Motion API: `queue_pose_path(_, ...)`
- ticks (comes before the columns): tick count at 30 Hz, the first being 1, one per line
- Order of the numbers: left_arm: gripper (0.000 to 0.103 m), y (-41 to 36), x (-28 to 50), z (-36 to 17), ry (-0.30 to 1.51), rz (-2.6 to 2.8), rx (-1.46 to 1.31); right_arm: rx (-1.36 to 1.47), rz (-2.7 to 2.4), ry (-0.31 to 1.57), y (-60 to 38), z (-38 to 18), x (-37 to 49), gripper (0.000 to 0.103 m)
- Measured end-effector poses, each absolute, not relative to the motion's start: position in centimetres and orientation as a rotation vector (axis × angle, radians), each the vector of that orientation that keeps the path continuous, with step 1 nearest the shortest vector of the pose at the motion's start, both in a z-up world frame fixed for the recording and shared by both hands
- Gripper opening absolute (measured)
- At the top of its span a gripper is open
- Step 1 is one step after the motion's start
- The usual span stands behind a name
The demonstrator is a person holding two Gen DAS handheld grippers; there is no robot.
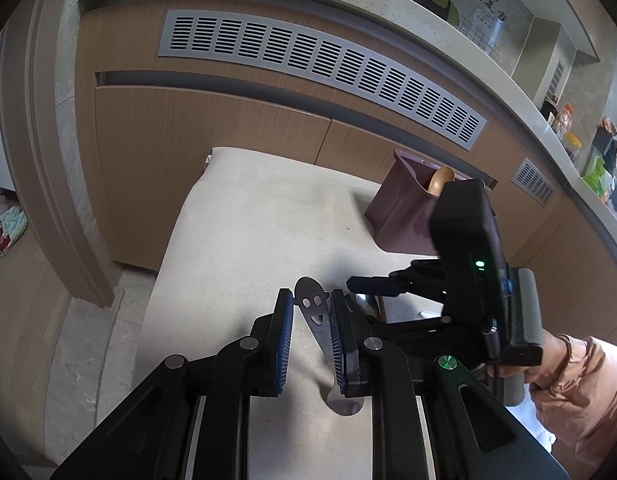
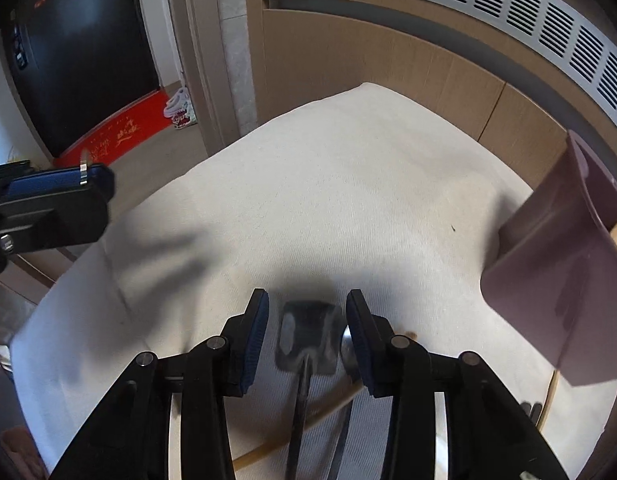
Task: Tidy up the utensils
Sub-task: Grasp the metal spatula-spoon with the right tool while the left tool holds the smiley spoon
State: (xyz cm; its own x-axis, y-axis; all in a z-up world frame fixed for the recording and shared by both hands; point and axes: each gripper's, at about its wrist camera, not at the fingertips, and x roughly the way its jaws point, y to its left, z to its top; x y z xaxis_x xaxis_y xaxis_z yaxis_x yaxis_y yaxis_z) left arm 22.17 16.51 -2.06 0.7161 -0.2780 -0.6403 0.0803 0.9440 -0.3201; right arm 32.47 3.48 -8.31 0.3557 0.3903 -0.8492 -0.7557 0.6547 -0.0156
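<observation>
Left tongs (image 1: 310, 320): clenched on a steel smiley-face spoon (image 1: 314, 312), its cut-out head sticking out past the blue pads, its handle running back between the fingers; carried above the desk
Desk (image 2: 348, 184): covered with a pale cloth, standing against a wooden cabinet (image 1: 212, 120) with a grey vent grille (image 1: 320, 68)
Right tongs (image 2: 306, 334): released, the pads standing apart either side of a square-headed steel spatula (image 2: 306, 334), neither pad pressing on it; the spatula lies on the cloth, handle toward the camera
Metal spoon (image 2: 348, 352): lies just right of the spatula, partly hidden by the right pad
Utensil holder (image 1: 404, 204): mauve plastic, upright on the desk at the far right near the cabinet, a wooden spoon (image 1: 440, 180) standing in it
Person's hand (image 1: 548, 364): in a pink sleeve, gripping the right tongs' handle
</observation>
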Motion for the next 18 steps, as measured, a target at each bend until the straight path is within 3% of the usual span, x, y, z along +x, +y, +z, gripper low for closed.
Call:
queue_pose_path(7, 0.019, 16.5, 22.1, -2.1, 0.754, -0.197, -0.286, -0.459, 0.825, 0.962, 2.9, -9.0, 31.2, 0.045)
queue_pose_path(9, 0.019, 16.4, 22.1, -2.1, 0.757, -0.194, -0.288, -0.457, 0.821, 0.969, 2.4, -8.9, 31.0, 0.041)
queue_pose_path(10, 0.019, 16.3, 22.2, -2.2, 0.759, -0.193, -0.286, -0.445, 0.807, 0.98, 2.2, -8.8, 31.1, 0.029)
queue_pose_path(18, 0.018, 14.2, 21.5, -1.1, 0.753, -0.19, -0.25, -0.297, 0.681, 0.916, -4.4, -5.3, 28.4, 0.029)
